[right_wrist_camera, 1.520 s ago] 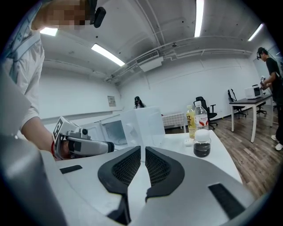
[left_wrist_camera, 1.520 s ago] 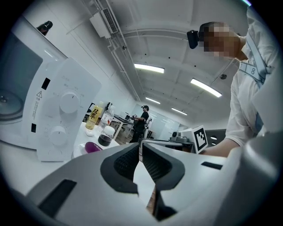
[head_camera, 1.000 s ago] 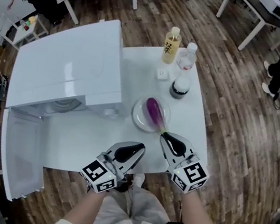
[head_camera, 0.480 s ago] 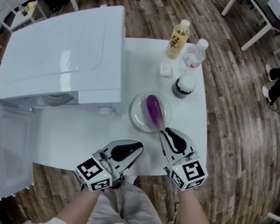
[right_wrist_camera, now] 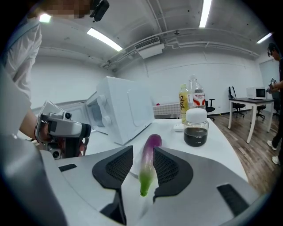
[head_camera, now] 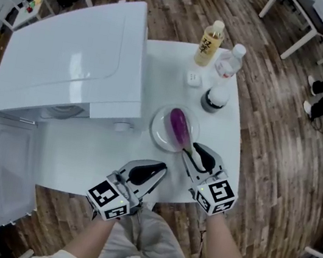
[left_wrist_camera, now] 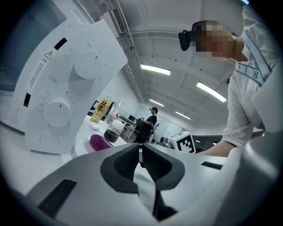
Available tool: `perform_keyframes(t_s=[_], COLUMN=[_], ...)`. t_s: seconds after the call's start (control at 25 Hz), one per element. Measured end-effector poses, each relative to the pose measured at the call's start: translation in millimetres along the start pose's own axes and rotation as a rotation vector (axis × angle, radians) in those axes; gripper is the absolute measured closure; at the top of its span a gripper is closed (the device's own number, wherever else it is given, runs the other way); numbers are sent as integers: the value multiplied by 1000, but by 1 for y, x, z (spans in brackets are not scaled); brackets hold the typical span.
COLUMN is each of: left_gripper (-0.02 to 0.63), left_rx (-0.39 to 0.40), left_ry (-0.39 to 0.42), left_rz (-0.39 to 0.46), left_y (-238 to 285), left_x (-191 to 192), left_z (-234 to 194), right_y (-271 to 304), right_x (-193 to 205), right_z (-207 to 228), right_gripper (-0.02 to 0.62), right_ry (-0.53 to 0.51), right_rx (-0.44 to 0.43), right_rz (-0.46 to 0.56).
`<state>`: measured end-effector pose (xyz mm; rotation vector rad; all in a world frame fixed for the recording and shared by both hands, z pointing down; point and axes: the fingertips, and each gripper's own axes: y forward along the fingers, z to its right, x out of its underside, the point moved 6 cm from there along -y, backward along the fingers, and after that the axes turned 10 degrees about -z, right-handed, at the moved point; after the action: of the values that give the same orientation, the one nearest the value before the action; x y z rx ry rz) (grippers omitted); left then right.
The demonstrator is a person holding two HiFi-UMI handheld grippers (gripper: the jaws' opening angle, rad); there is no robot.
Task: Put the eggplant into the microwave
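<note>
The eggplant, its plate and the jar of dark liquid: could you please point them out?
eggplant [head_camera: 179,126]: head view, purple body.
plate [head_camera: 155,128]: head view, left rim.
jar of dark liquid [right_wrist_camera: 196,137]: right gripper view, lower glass wall.

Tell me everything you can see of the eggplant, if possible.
The eggplant is slender and glossy, purple, fading to pale green at its near end. It lies flat on the white plate, that green end pointing at the person. The right gripper, jaws just opening, straddles this end; neither pad visibly presses it.
</note>
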<state>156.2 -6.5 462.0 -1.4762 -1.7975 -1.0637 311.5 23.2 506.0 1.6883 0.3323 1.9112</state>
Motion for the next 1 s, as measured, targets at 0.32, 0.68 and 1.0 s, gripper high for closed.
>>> perform_keyframes(t_s=[0.32, 0.68, 1.0], left_gripper=[592, 592, 592], left_rx=[-6, -13, -10], left_ry=[-10, -21, -26], left_rz=[6, 8, 7], left_y=[-2, -4, -3], left_x=[1, 3, 2], left_z=[-3, -6, -9], right_y=[15, 31, 44], right_x=[11, 12, 9], right_z=[6, 11, 13], right_gripper=[425, 405, 405], right_ry=[12, 18, 29], right_rx=[22, 38, 49], right_rz=[-59, -117, -155])
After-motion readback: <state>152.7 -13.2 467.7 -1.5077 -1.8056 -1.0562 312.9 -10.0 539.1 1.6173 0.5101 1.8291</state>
